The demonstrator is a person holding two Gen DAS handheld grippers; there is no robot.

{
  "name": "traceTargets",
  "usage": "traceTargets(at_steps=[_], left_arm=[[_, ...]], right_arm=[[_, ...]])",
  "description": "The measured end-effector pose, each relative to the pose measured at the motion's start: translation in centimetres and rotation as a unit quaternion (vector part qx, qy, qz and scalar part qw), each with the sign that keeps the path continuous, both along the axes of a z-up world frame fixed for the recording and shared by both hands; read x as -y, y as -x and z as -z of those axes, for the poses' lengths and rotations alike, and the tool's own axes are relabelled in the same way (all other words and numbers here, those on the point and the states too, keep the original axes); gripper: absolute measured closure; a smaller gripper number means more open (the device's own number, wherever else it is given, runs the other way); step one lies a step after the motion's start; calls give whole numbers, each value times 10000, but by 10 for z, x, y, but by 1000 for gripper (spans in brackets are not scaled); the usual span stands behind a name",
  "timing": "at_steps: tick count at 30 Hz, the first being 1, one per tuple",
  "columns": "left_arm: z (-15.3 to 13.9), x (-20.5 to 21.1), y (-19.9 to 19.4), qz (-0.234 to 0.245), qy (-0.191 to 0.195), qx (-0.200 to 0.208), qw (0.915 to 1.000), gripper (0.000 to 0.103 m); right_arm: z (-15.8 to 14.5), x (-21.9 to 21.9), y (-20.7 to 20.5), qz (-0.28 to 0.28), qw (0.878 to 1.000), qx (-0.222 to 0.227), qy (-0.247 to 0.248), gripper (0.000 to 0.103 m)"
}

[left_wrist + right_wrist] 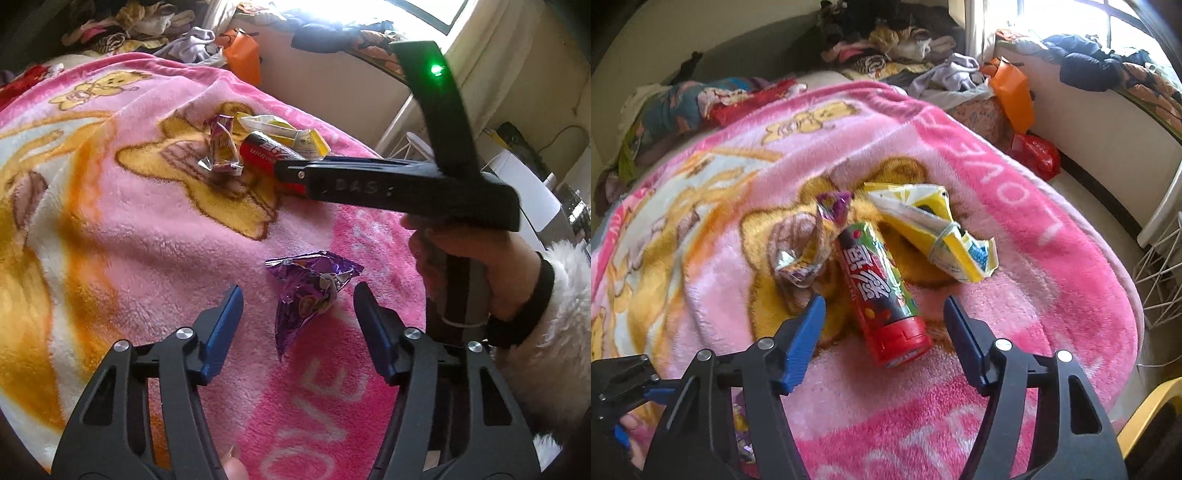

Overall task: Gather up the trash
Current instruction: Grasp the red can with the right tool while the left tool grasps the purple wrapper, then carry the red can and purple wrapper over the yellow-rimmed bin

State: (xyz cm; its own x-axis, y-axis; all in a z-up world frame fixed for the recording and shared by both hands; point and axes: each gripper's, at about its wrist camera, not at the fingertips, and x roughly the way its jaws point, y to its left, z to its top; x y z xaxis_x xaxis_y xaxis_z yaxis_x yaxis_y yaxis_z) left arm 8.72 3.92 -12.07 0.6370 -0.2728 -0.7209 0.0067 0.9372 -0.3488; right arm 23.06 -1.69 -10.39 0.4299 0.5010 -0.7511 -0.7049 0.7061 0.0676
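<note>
On pink fleece blanket (155,229): left gripper (297,308) spread astride crumpled purple foil wrapper (310,286), apparently untouched; right gripper (884,321) spread astride red-capped printed cylindrical tube (879,291)

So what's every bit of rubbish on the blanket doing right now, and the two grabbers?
Near purple wrapper: crumpled, lying between the open left gripper jaws.
Candy tube: on its side, red cap on, between the open right gripper jaws.
Yellow packet: torn open, crumpled.
Far purple wrapper: empty, crumpled.
</note>
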Motion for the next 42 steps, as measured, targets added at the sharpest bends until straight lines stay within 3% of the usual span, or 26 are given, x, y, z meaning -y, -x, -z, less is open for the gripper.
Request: traceTargets(at_steps=[3,5,10,15,17,42], left_arm=[[1,1,0,9,15,-28,10000,56],[2,2,-1,46,20,-44,10000,59],[4,5,-2,112,116,-98,9998,74],[5,6,-3,130,206,-117,9996,83],[4,8,-3,171,251,-101,9995,92],[-48,44,-20,406,326,588,9969,93]], right_arm=[[9,-4,-4,28,9999,-124,91,49],[14,-6,-5,12,9997,-156,173,63],[13,7,3,89,9999,-135,10,66],[4,28,15,285,9990,-152,-310,67],[-1,40,23,361,9983,-94,-446,68],[-55,151,70,1334,9790,404,-1489,72]])
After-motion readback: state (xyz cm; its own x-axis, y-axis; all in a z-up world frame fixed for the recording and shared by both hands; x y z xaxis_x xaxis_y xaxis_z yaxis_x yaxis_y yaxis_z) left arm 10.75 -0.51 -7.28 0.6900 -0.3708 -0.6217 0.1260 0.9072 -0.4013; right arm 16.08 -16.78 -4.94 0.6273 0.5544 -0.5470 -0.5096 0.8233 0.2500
